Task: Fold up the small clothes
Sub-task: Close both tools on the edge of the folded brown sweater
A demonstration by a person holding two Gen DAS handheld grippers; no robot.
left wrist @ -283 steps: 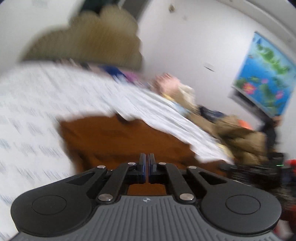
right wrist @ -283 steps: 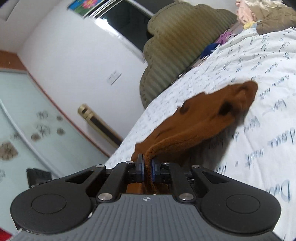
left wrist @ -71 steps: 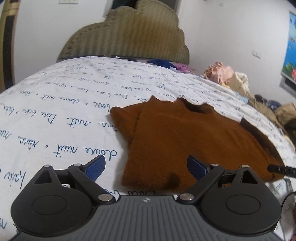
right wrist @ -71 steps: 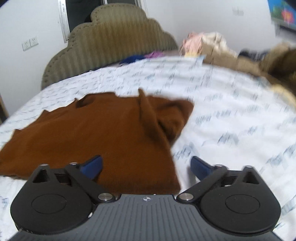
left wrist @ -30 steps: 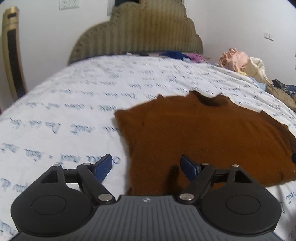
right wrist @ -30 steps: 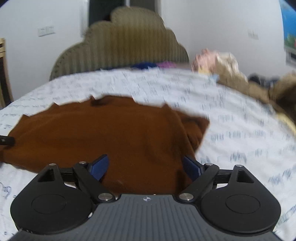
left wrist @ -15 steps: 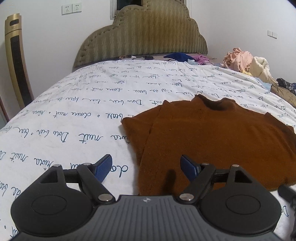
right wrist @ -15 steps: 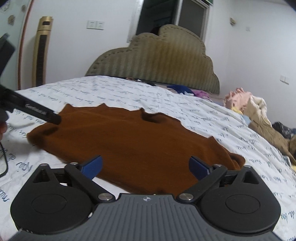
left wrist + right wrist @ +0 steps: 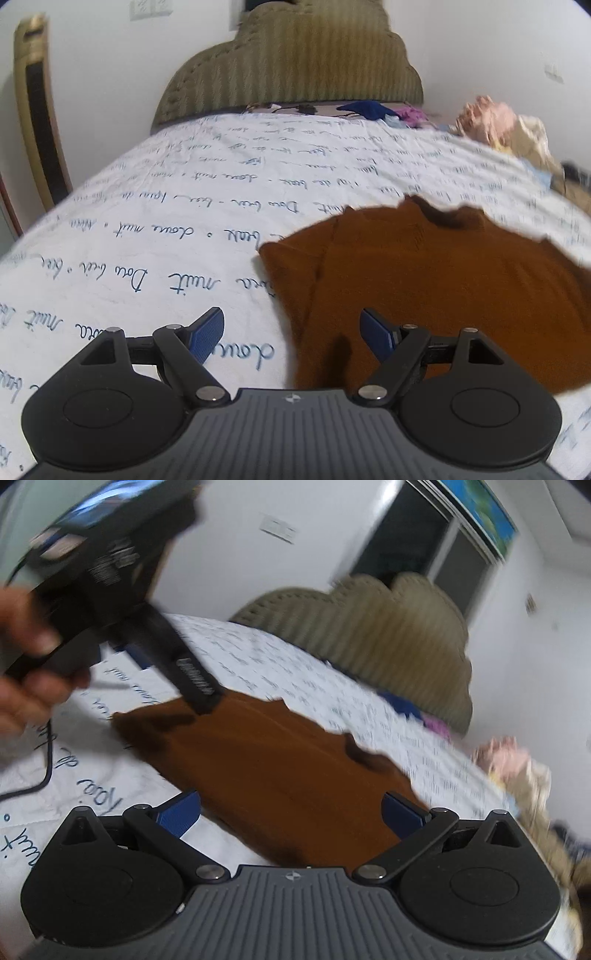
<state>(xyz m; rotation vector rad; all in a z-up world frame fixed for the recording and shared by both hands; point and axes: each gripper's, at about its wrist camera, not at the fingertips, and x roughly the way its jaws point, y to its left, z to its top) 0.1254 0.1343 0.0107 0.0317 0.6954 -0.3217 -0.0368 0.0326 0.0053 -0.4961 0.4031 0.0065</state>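
A brown sweater (image 9: 443, 288) lies flat on the white printed bedsheet (image 9: 166, 229), neck toward the headboard, with its left sleeve folded in over the body. My left gripper (image 9: 290, 325) hovers open over the sweater's near left corner, with nothing between its blue pads. In the tilted, blurred right wrist view the sweater (image 9: 277, 768) runs diagonally. My right gripper (image 9: 291, 806) stands wide open above its near edge, empty. A hand (image 9: 22, 672) at the upper left of that view holds the left gripper, whose fingers (image 9: 195, 683) hang just above the sweater's far corner.
An olive padded headboard (image 9: 291, 62) closes the far end of the bed. Blue and purple clothes (image 9: 373, 109) lie beside it, and a pile of pink and beige clothes (image 9: 498, 125) sits at the right edge. A black cable (image 9: 40, 779) trails over the sheet. A gold tower unit (image 9: 37, 110) stands left.
The right wrist view has rolled and swung sideways, bringing the hand and the left gripper close into view. The right jaws stand wider than a second ago. The left view has shifted slightly.
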